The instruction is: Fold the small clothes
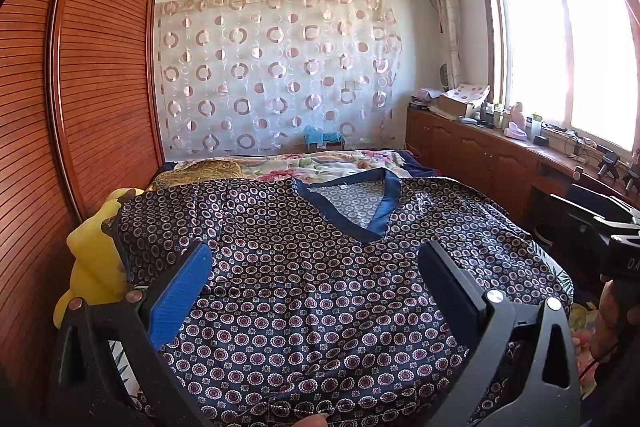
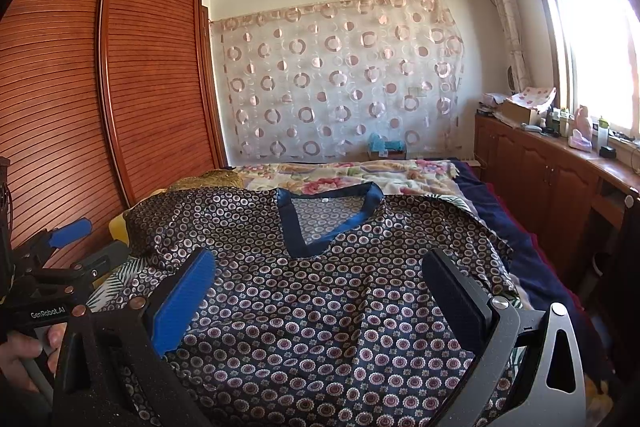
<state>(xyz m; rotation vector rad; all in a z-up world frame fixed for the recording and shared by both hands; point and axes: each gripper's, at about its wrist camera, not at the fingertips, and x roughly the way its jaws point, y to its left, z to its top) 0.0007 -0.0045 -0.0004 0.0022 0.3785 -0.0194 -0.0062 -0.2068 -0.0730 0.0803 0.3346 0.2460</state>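
Patterned top spread flat on the bed, front up, both tongs wide open above it.

Nearest, at 6 o'clock in the left wrist view: left gripper held over the lower half of the top, jaws far apart, nothing between them, blue pad at 8 o'clock. Same for the right gripper in its own view, spread wide over the hem end, gripping nothing. At 9 o'clock there, seen from outside: the left tool in a hand. Farther, toward 12 o'clock: blue V-neck collar pointing back at the cameras. Yellow plush toy touching the sleeve at 9 o'clock. Beyond, floral bedspread. Farthest: circle-print curtain, louvred wardrobe at 10 o'clock, window at 2 o'clock.
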